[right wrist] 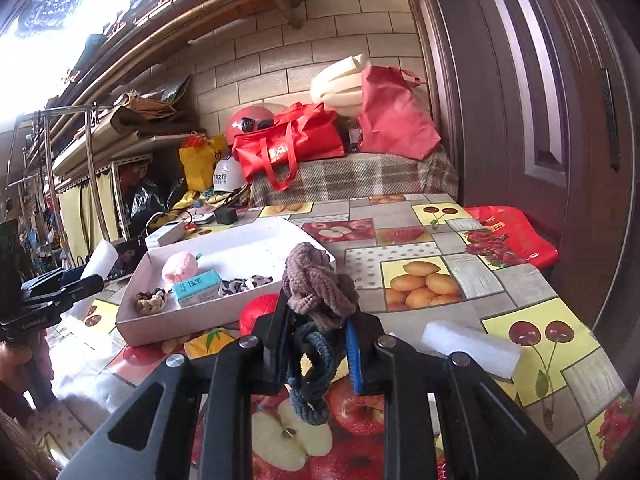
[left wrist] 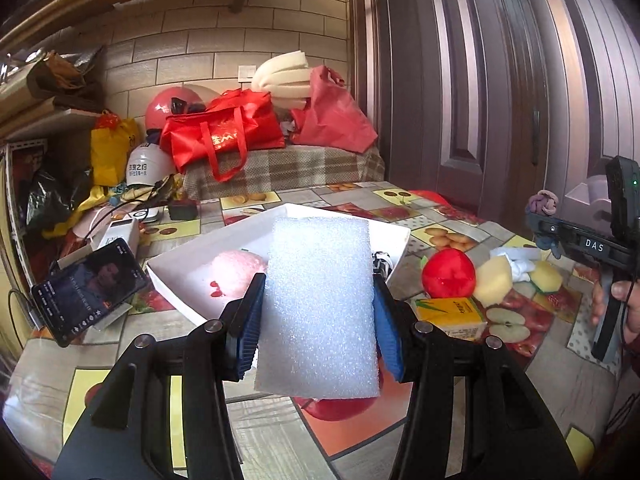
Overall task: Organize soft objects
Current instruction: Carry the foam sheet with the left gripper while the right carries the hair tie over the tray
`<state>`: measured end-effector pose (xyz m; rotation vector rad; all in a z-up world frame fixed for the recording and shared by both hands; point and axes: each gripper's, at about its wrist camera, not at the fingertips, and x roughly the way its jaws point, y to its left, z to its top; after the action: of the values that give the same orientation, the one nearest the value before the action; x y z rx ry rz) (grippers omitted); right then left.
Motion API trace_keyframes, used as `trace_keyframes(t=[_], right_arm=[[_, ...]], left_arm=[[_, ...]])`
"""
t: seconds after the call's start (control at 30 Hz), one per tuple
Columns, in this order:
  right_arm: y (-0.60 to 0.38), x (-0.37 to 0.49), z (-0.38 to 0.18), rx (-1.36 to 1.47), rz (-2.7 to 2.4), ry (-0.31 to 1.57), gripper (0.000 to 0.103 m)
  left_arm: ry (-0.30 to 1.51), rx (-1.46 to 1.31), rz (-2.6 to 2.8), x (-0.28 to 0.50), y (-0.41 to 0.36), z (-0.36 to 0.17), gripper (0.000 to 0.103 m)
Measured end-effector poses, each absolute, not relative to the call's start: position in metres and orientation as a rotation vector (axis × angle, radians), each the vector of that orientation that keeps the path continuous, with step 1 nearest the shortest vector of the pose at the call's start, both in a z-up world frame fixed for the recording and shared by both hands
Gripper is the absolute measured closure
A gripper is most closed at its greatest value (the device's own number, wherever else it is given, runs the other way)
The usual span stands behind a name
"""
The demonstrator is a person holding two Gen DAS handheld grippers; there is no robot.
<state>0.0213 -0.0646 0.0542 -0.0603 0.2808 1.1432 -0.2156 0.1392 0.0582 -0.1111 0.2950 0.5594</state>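
Two grippers raised over the table: left gripper point(left wrist: 318, 308) clamps foam block point(left wrist: 320, 304), right gripper point(right wrist: 318, 344) grips knotted ropes point(right wrist: 316, 292)

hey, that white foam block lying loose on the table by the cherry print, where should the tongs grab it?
Grip the foam block across its narrow width at mid-length, coming from above. It lies flat as a long bar with both long sides free, and it looks soft, so squeeze lightly.

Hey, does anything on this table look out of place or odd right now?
One thing: a phone with its screen lit leans beside the white tray, and a juice carton sits among the sponges; neither is soft. Nothing looks spilled or damaged.
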Motion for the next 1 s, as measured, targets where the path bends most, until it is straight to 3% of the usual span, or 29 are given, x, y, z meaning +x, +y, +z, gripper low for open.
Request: trace_keyframes(t=[1.0], right_arm=[[0.045,-0.052,0.041,-0.194,1.367,0.303,0.081]], left_arm=[[0.287,-0.106,0.783,-0.216,0.187,0.048,0.053]])
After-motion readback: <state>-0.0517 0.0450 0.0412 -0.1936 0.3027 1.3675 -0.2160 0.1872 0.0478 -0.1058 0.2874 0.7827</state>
